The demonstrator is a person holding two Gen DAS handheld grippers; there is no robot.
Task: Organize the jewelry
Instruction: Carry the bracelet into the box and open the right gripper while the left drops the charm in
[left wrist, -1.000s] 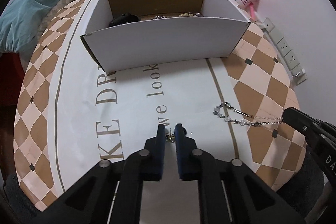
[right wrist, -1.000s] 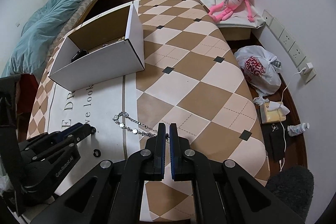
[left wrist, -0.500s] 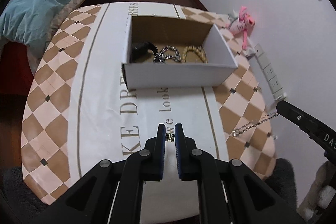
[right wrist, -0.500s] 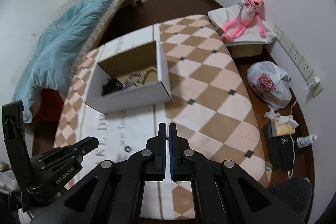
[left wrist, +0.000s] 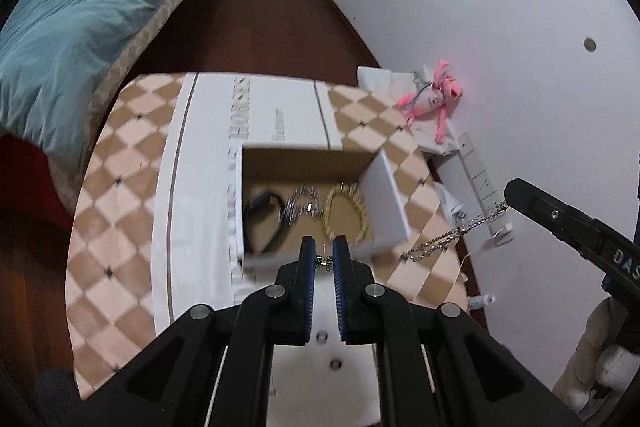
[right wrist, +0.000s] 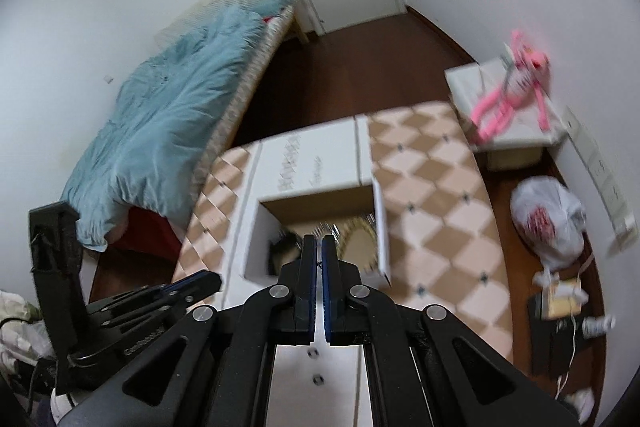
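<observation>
My left gripper (left wrist: pixel 324 259) is shut on a small silver earring (left wrist: pixel 324 260), held high above the near wall of the open white box (left wrist: pixel 386 195). The box holds a black band (left wrist: pixel 262 223), a silver bracelet (left wrist: pixel 302 205) and a gold bracelet (left wrist: pixel 346 209). My right gripper (right wrist: pixel 318 259) is shut on a silver chain necklace (left wrist: pixel 452 235), which hangs from its tip at the right in the left wrist view. The chain is hidden in the right wrist view. The box also shows in the right wrist view (right wrist: pixel 256 247), below the right gripper.
The box sits on a table with a checked cloth (left wrist: pixel 116 227) and a white printed runner (left wrist: pixel 200 187). A bed with a blue duvet (right wrist: pixel 160 107) stands to the left. A pink plush toy (right wrist: pixel 508 91), a white bag (right wrist: pixel 548 223) and wall sockets (left wrist: pixel 480 183) are at the right.
Both grippers have risen far above the table with their jewelry and moved toward the box. The necklace left the cloth and now hangs in the air.
</observation>
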